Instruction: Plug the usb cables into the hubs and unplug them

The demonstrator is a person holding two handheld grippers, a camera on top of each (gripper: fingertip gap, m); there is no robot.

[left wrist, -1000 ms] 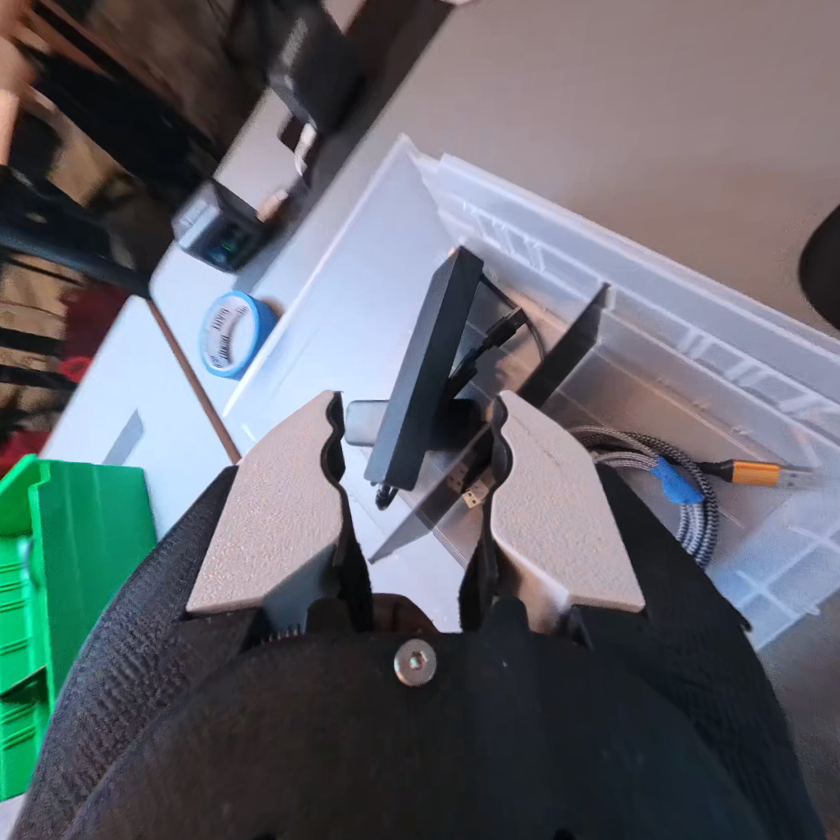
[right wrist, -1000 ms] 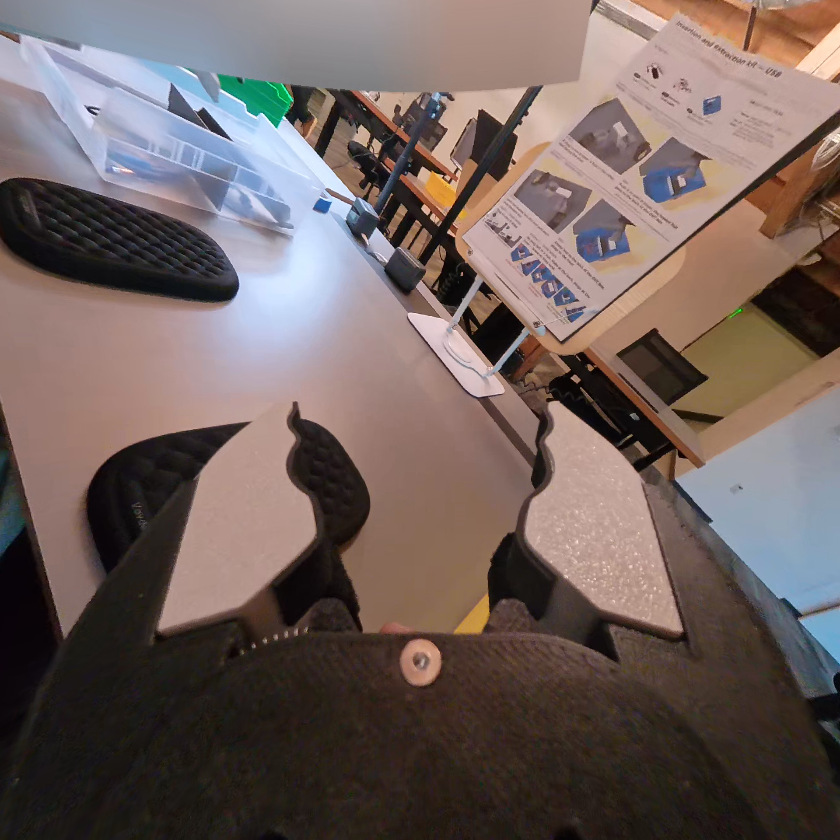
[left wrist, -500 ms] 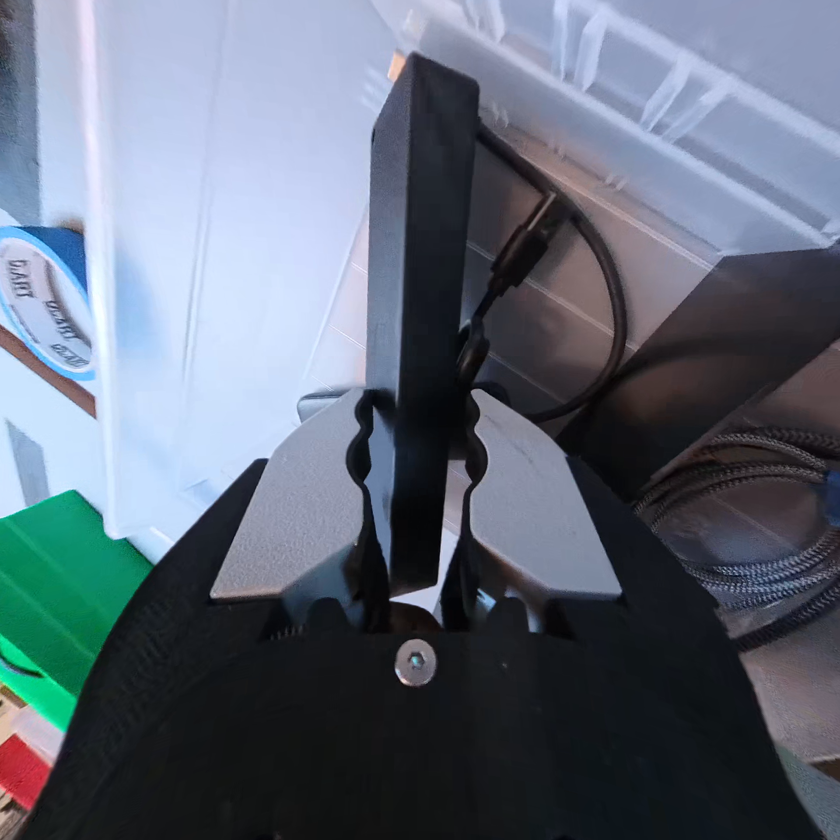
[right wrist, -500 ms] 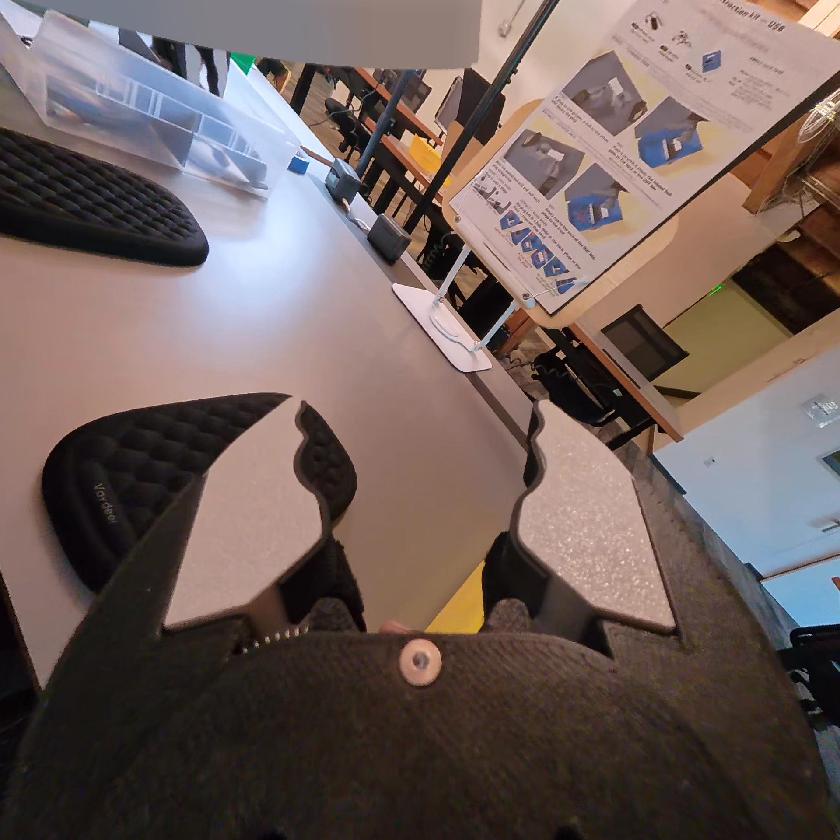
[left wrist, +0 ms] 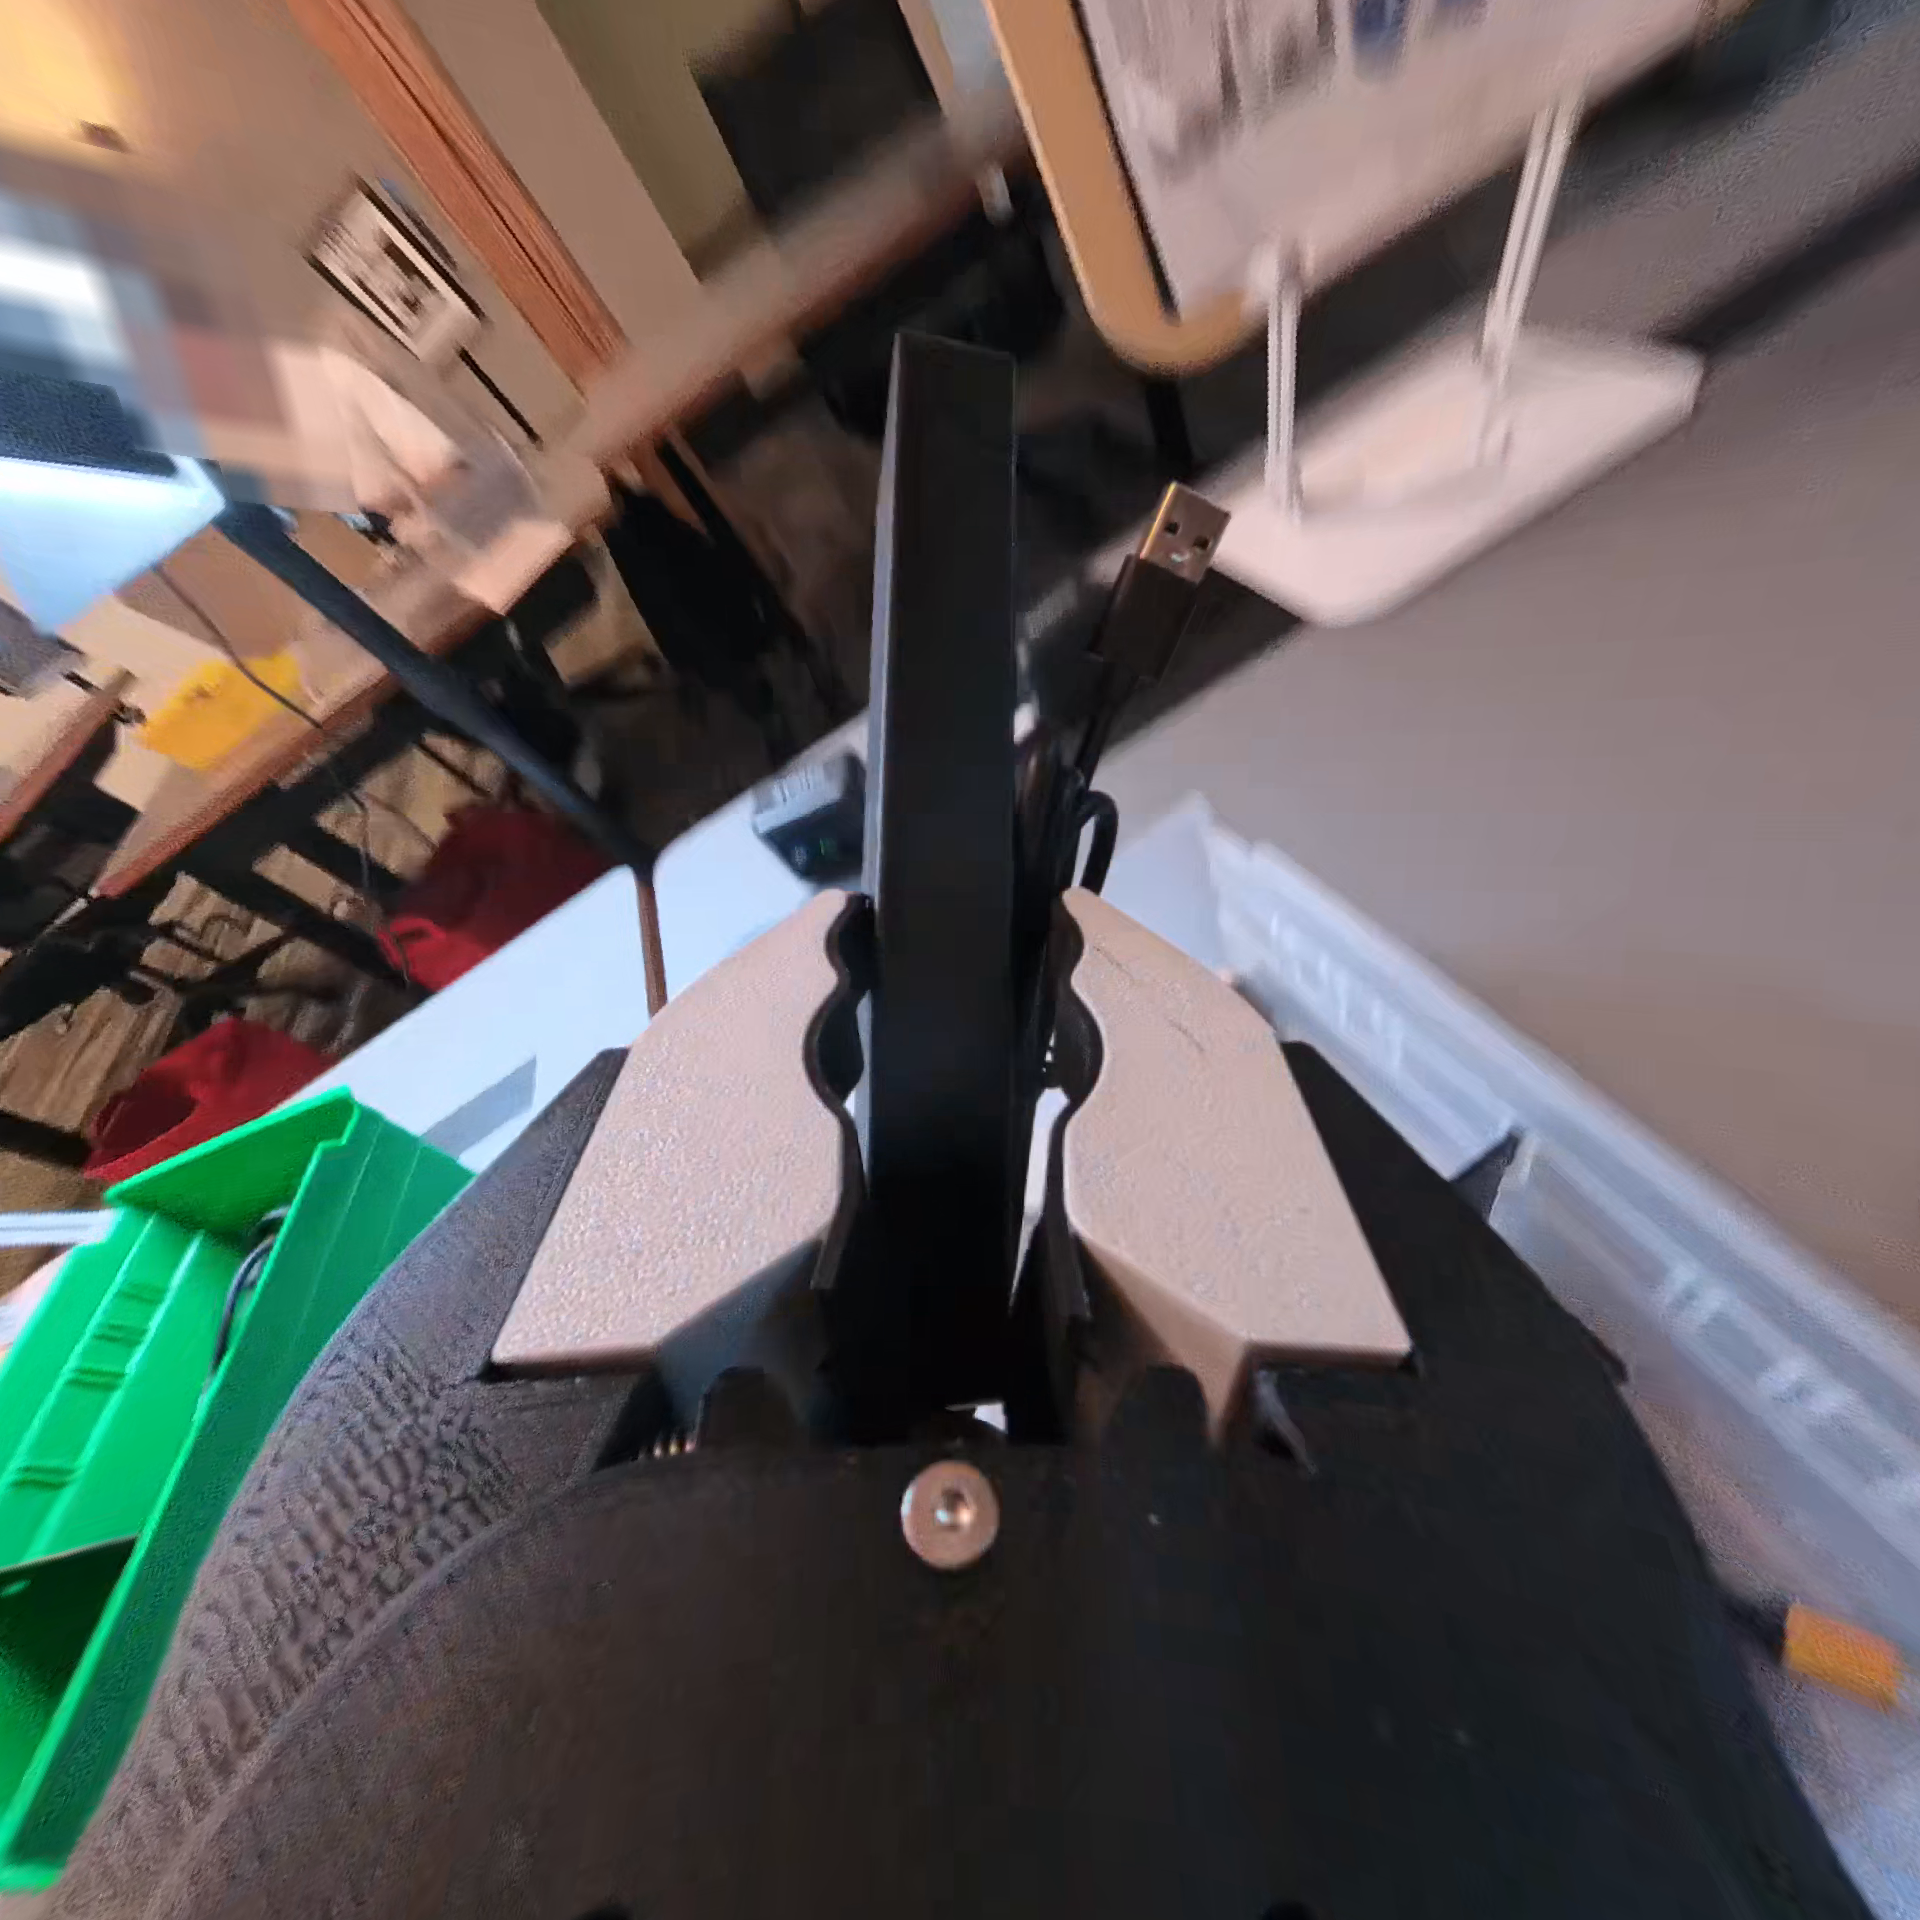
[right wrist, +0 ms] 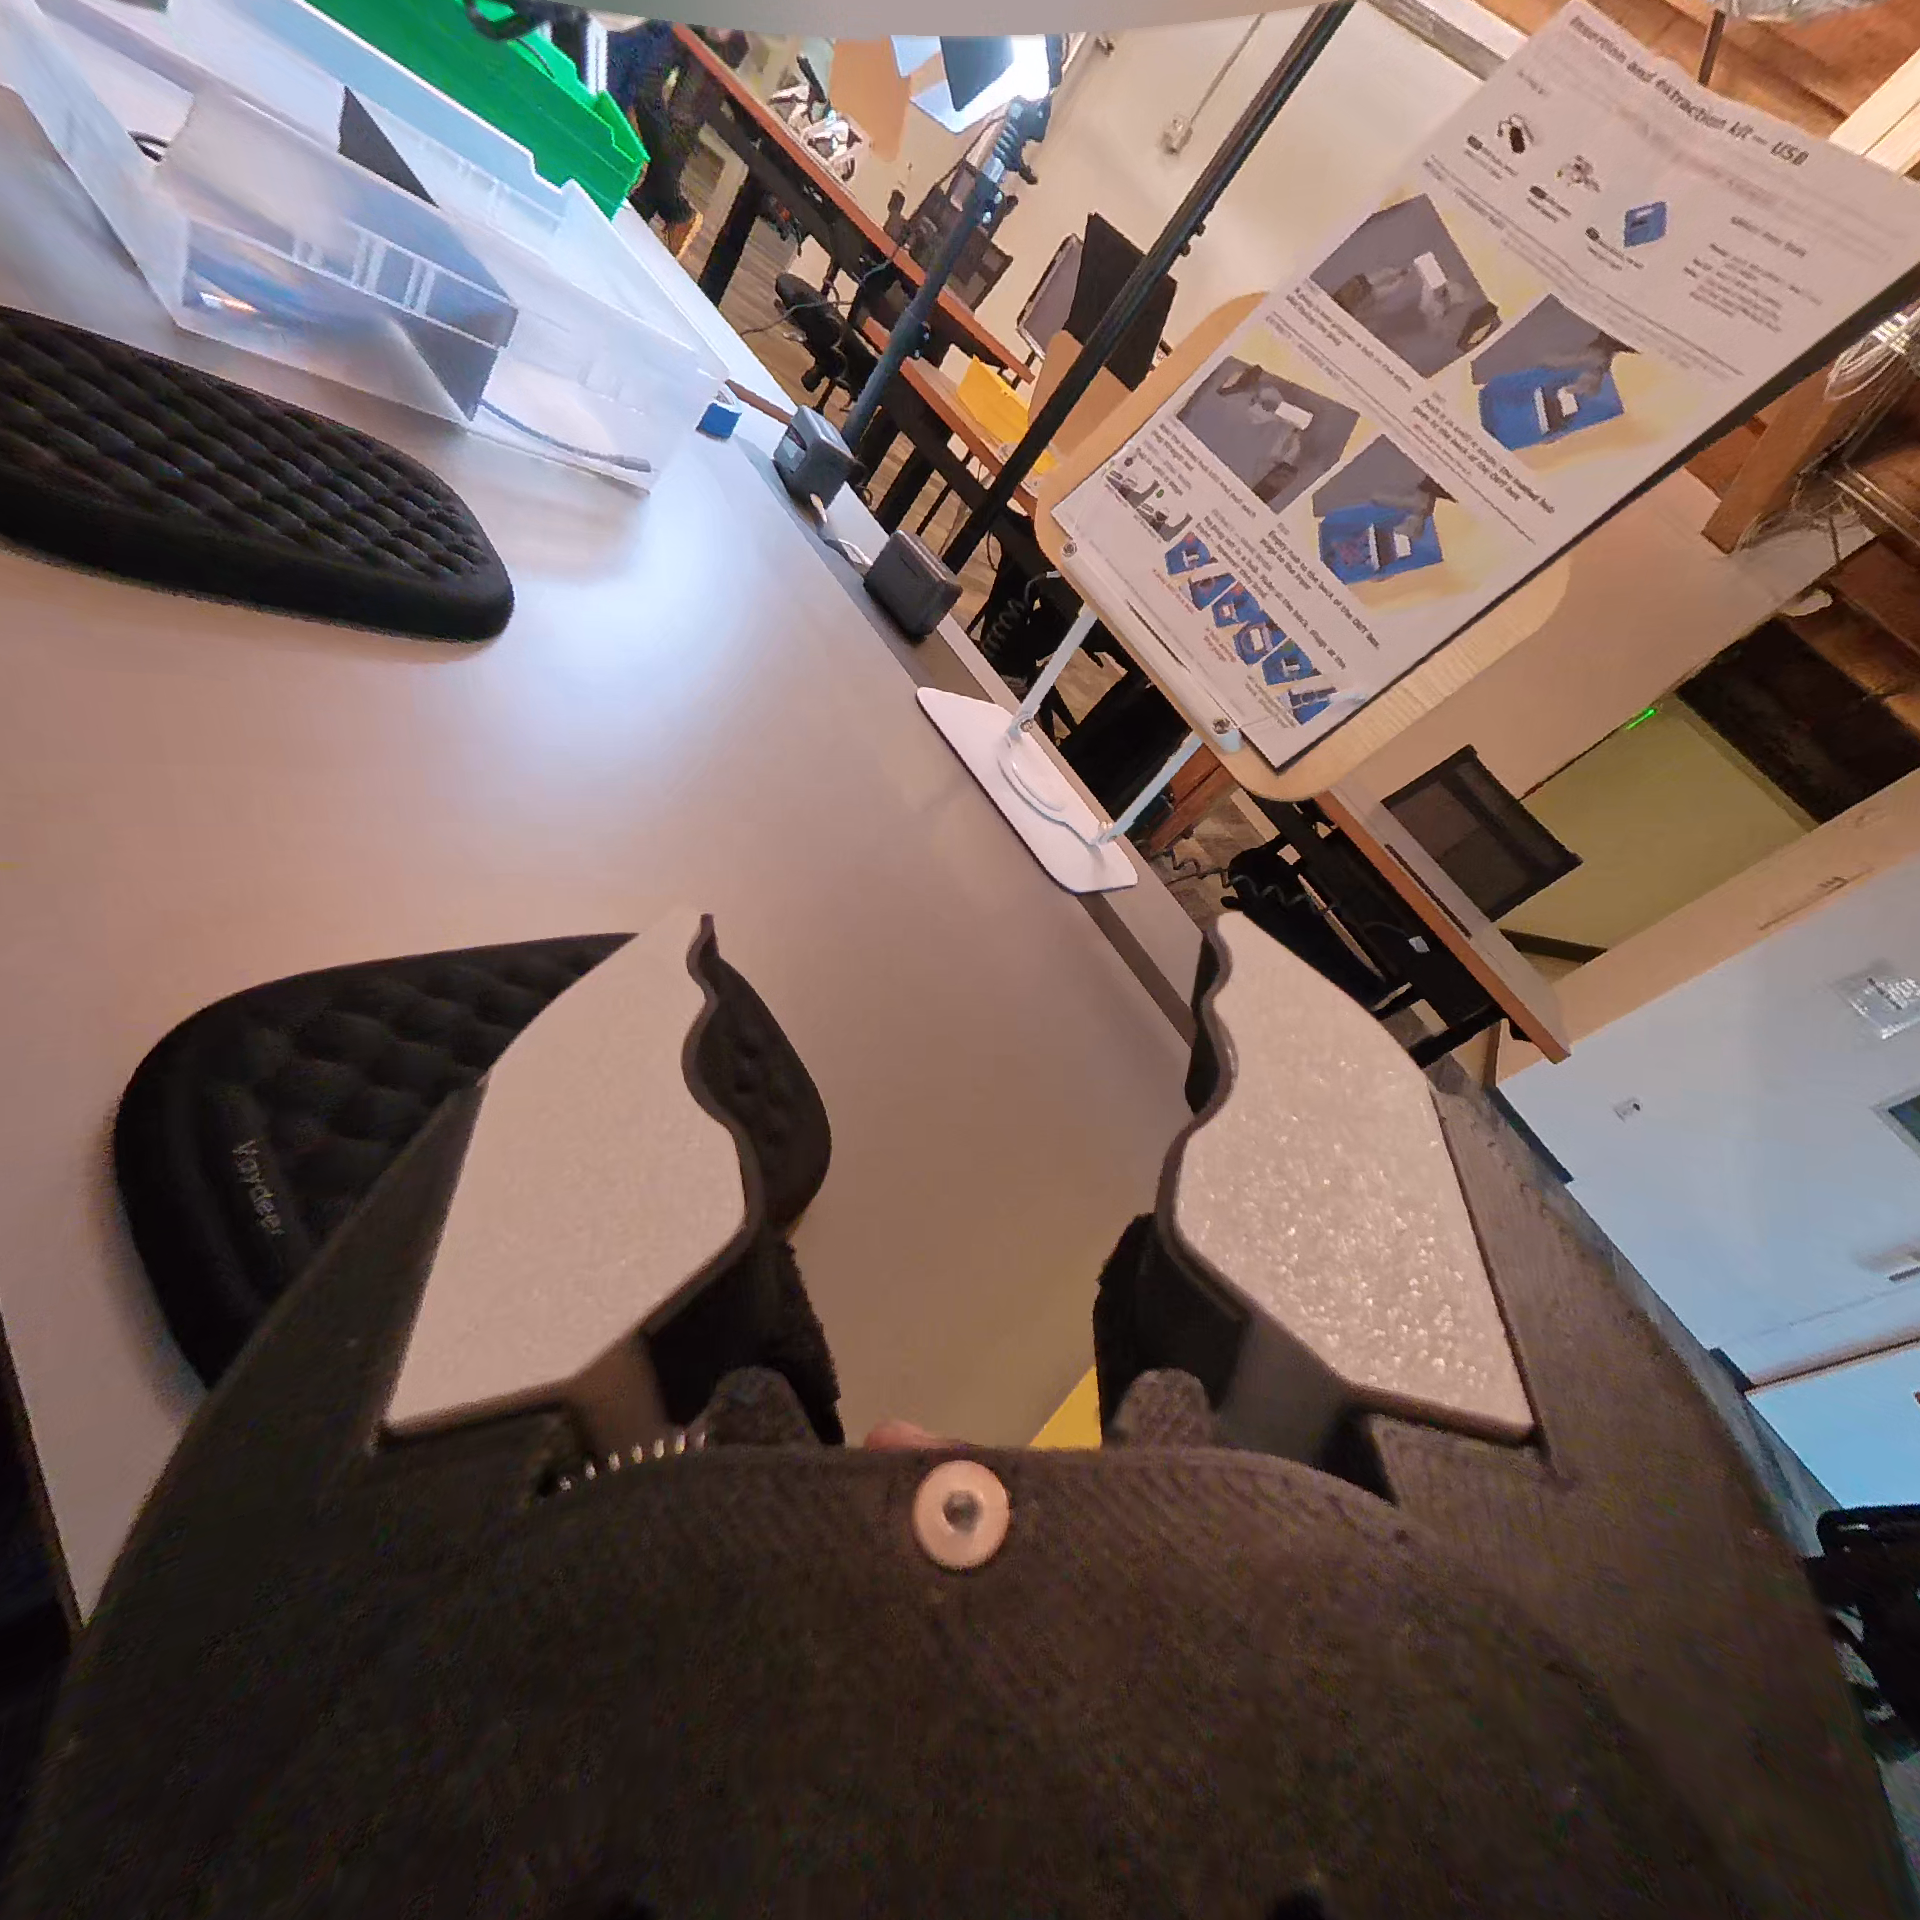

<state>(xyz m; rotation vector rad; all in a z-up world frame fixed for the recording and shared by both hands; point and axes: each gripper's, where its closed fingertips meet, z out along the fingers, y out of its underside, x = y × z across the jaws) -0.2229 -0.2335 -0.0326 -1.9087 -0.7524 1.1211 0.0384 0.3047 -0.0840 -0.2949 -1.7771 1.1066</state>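
Observation:
My left gripper (left wrist: 951,935) is shut on a flat black USB hub (left wrist: 943,665), which stands edge-on between the fingers and is lifted above the clear plastic bin (left wrist: 1392,1049). The hub's own short black cable (left wrist: 1091,769) hangs beside it, its silver USB plug (left wrist: 1182,540) free in the air. An orange plug (left wrist: 1839,1668) of another cable shows at the lower right. My right gripper (right wrist: 951,987) is open and empty, low over the grey table (right wrist: 468,790). The clear bin (right wrist: 343,281) lies far off to its upper left.
A green bin (left wrist: 156,1382) sits left of the left gripper. Two black wrist pads (right wrist: 239,478) (right wrist: 312,1101) lie on the table. An instruction board on a white stand (right wrist: 1039,800) stands near the table's far edge, with two small grey boxes (right wrist: 914,582). The left gripper's tips are roughly 60 centimeters from the right gripper's. To reach the orange plug (left wrist: 1839,1668) in a straight line is about 25 centimeters for my left fingers, about 50 centimeters for my right. Seen from the right wrist view (right wrist: 224,297) as well.
The left gripper closed on the black hub inside the clear bin and lifted it out, tilting upward, so the room shows behind it. The right gripper stayed open and only shifted slightly.

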